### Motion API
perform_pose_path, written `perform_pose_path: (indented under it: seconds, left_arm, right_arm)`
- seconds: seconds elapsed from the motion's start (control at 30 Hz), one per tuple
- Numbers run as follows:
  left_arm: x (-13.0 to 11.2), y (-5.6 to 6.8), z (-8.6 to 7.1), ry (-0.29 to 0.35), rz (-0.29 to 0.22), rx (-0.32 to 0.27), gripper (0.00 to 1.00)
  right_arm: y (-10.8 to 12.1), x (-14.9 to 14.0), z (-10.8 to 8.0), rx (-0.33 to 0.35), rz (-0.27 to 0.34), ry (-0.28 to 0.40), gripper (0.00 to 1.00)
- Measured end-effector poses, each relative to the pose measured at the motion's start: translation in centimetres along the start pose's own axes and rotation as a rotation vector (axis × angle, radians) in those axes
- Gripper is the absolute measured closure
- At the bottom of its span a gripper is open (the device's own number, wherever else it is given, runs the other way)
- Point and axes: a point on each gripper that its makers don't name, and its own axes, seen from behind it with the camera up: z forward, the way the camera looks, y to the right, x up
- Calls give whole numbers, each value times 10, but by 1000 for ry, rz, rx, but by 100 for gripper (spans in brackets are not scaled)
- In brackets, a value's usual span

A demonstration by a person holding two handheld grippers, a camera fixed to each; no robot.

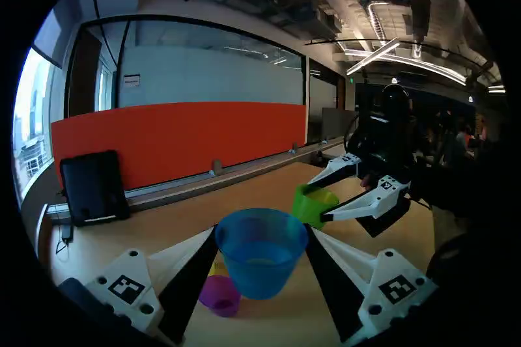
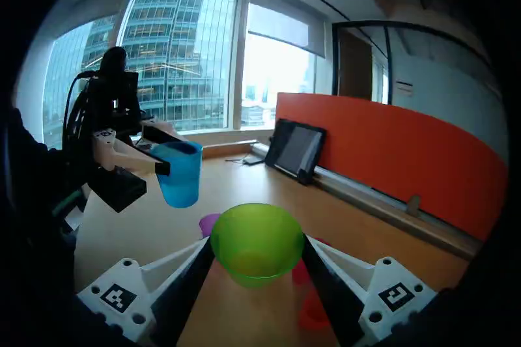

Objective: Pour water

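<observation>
We see left tool [image 1: 262,233] closed on blue cup [image 1: 262,256] | right tool [image 2: 257,241] closed on green cup [image 2: 255,249] | cups apart, above worktop [image 1: 189,217] | purple cup [image 1: 220,295] on worktop.

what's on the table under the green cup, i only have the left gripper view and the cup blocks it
Observer: The right gripper view shows two reddish cups on the table just below the green cup. They are partly hidden by it.
Operator: ok and how does my blue cup sit from the side
Observer: In the right gripper view the blue cup is roughly upright. The left gripper grips it near the rim, and its base hangs above the table.
</observation>
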Motion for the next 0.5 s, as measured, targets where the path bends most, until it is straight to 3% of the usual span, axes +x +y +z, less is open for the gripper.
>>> perform_pose_path:
  seconds: [0.5]
  left_arm:
    - [10, -3, 2, 30, -10, 0, 11]
  right_arm:
    - [-7, 38, -8, -19, -18, 114, 5]
